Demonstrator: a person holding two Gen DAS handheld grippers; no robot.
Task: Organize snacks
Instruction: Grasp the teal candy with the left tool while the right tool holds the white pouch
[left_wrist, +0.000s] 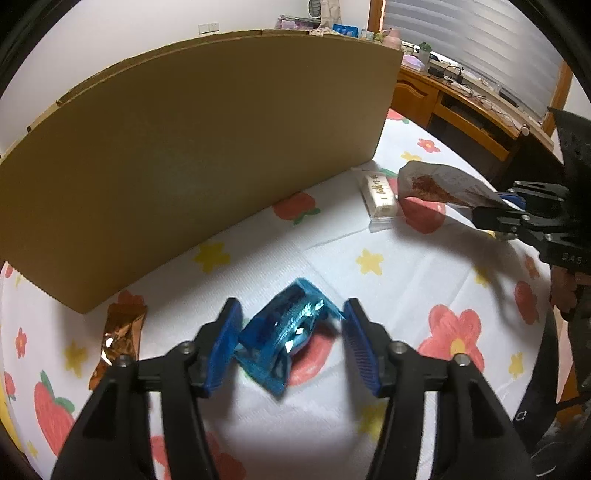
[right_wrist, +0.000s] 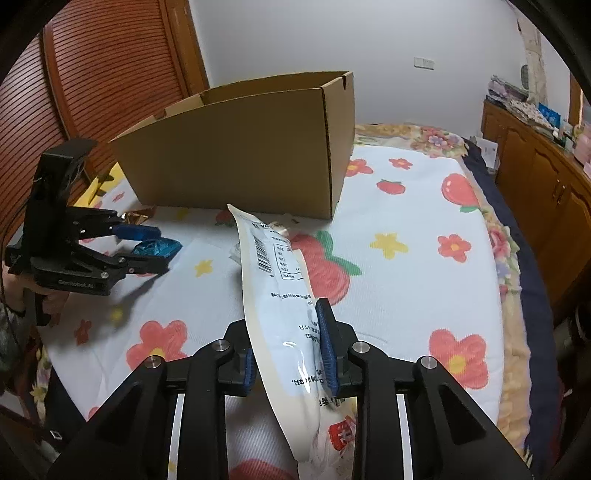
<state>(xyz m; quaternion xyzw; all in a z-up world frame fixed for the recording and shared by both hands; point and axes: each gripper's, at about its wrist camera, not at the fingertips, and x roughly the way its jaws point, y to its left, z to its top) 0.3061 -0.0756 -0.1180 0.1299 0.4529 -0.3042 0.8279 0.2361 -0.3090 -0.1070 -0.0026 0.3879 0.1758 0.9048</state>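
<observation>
Flowered bedspread (right_wrist: 424, 288) is bearing both pickups: right claw (right_wrist: 288, 365) clamping white pouch (right_wrist: 280, 295), left claw (left_wrist: 291, 339) gaping around blue packet (left_wrist: 284, 328); box (right_wrist: 240, 162) at twelve o'clock probably awaiting them.

One open brown cardboard box (right_wrist: 236, 155), one crinkly blue foil snack packet (left_wrist: 282, 334), one copper foil snack bar (left_wrist: 120, 341), one white wrapped bar (left_wrist: 378, 197), one long white plastic snack pouch (right_wrist: 280, 295), two black blue-padded grippers (left_wrist: 291, 343) (right_wrist: 286, 354)

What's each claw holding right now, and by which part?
Right claw grips the white snack bag near its lower end. Left claw is open around the blue packet, not gripping it.
</observation>
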